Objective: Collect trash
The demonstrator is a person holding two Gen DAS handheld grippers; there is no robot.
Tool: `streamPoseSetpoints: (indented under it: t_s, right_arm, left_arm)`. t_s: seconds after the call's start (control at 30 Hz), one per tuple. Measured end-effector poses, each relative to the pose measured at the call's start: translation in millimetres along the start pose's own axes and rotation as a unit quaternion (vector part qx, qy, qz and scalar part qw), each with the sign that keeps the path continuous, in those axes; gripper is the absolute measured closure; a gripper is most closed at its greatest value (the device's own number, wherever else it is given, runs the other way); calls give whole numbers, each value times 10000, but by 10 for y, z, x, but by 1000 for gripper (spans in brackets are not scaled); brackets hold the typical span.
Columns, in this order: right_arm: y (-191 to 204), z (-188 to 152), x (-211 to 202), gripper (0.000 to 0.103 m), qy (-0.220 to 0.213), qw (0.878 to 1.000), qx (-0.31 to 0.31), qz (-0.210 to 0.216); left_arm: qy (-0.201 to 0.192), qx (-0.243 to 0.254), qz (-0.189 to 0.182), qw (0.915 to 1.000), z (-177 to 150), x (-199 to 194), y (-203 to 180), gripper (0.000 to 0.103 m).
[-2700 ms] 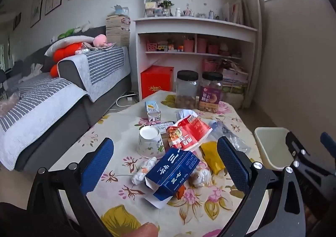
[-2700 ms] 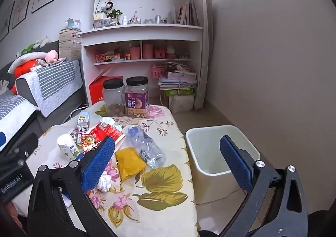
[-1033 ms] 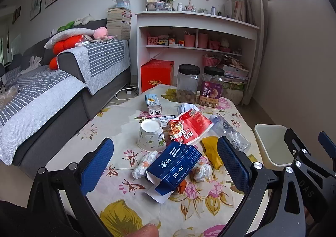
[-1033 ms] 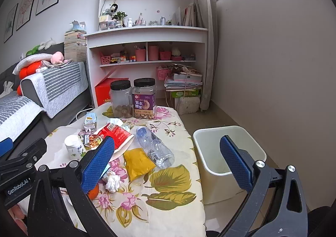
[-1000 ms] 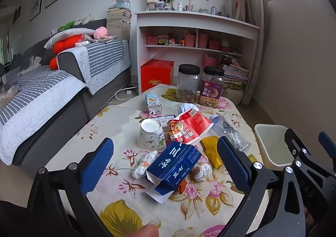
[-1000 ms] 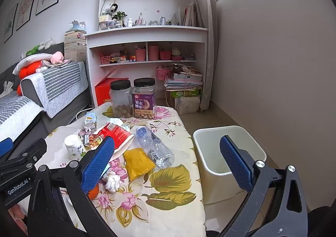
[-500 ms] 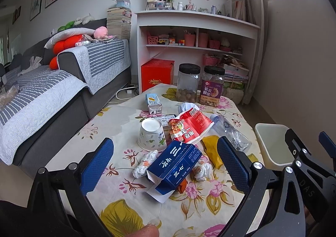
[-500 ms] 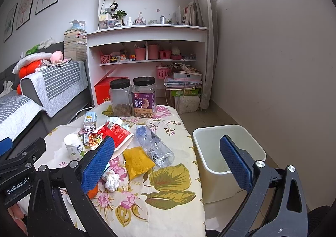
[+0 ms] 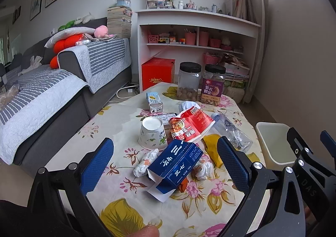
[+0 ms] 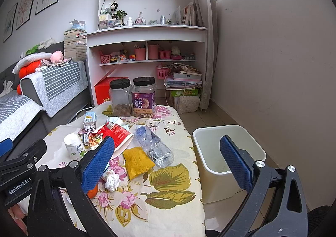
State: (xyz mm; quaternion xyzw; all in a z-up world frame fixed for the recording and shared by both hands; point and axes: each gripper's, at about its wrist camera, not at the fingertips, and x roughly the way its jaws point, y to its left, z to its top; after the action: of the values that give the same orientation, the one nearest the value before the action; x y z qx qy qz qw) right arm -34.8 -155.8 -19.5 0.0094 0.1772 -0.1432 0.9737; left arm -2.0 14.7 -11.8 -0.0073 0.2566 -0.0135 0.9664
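Observation:
Trash lies on a floral-cloth table [image 9: 117, 214]: a blue carton [image 9: 176, 163], an upturned paper cup [image 9: 151, 133], a red snack wrapper [image 9: 190, 124], a clear plastic bottle [image 10: 154, 146], a yellow packet [image 10: 137, 161], crumpled tissues [image 10: 111, 180] and a small milk carton [image 9: 154, 102]. A white bin [image 10: 229, 159] stands on the floor right of the table. My left gripper [image 9: 166, 165] is open and empty, above the blue carton. My right gripper [image 10: 168, 159] is open and empty, over the table's right edge.
Two black-lidded jars [image 10: 143, 96] stand at the table's far end. A grey sofa [image 9: 52, 94] runs along the left. A white shelf unit [image 10: 147, 48] and a red box [image 9: 158, 73] are behind the table. The wall is close on the right.
Both grippers have risen and drifted slightly; the view shifts a little. Nothing on the table has moved, and both grippers stay open.

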Motion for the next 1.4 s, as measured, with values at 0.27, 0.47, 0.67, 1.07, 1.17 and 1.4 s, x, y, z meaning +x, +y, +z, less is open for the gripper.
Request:
streamPoseSetpoints:
  t_s: [0.27, 0.47, 0.67, 1.07, 1.17, 1.4]
  right_arm:
    - [-3, 0, 3, 7, 4, 10000, 0, -1]
    - [-8, 49, 63, 7, 173, 9999, -3, 0]
    - [21, 220, 299, 7, 844, 9963, -19, 143]
    - [-74, 441, 1138, 7, 2508, 9647, -282, 754]
    - [-98, 332, 1330, 7, 2904, 9506, -268, 1065]
    - [81, 132, 1506, 7, 3377, 9252, -692, 1588]
  left_arm:
    - [17, 1, 3, 10000, -26, 10, 12, 7]
    - [238, -21, -89, 9997, 9, 96, 63, 7]
    - [1125, 147, -444, 9925, 91, 438, 77, 7]
    - [3425, 1446, -952, 9234, 139, 1445, -303, 7]
    - [3845, 1618, -1033, 9030, 58, 1682, -314, 7]
    - [4421, 1661, -1229, 8728, -90, 2150, -278, 7]
